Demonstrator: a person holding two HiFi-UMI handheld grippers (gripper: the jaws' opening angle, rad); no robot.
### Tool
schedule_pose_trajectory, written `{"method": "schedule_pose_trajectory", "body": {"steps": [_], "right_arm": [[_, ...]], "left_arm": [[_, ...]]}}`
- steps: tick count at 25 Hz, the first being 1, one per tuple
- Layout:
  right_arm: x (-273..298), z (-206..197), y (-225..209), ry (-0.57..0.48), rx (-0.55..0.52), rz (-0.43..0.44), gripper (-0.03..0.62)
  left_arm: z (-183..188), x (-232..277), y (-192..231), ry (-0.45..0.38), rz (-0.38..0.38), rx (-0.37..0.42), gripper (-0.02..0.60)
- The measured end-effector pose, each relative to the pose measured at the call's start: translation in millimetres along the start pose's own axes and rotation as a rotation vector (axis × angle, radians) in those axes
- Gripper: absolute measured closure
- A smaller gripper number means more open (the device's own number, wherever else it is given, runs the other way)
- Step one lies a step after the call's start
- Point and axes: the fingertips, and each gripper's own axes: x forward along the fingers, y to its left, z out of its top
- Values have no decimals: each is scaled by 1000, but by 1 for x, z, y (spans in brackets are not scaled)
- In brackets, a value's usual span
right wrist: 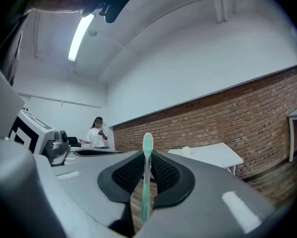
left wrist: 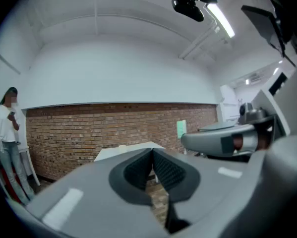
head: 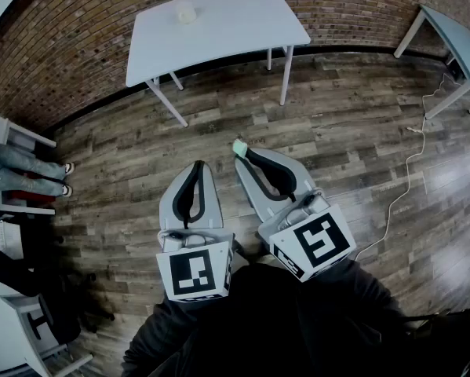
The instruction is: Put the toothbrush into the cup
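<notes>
A pale green toothbrush stands upright between the black pads of my right gripper, which is shut on it; its head pokes out past the jaw tips in the head view. My left gripper is level beside the right gripper, its jaws closed together with nothing between them. A small white cup sits on the white table by the brick wall, well ahead of both grippers. The same cup shows small on the table in the right gripper view.
Wooden floor lies between me and the white table. A second light table stands at the right, with a white cable trailing across the floor. A person stands at the left beside white furniture. Brick wall runs behind.
</notes>
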Motion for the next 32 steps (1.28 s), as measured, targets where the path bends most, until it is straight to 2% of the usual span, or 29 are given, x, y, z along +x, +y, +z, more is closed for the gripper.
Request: {"method": "schedule_pose_trajectory", "body": {"steps": [6,12,16,20,26,32], "right_arm": [[10,0,-7,-6,-8,15,549],[37,0,-8,-13,-25,22,549],[62,-2,-12,-5,6,27,549],[92,-2,-22,8,-2,3,549],[149,-33,-46,87,32,-19,549],[213,-22,-60,79,7,-32,549]], "left_arm": [[-6,8,5,6,22,-4,574],[-16,26,26,-5,21,-18,574],[-23,46,50,10,25,-39,574],[-25,75,69,2,0,-64,574],[-55,126,96,68,-29,-97,574],[-45,180,137,33,-48,-108,574]]}}
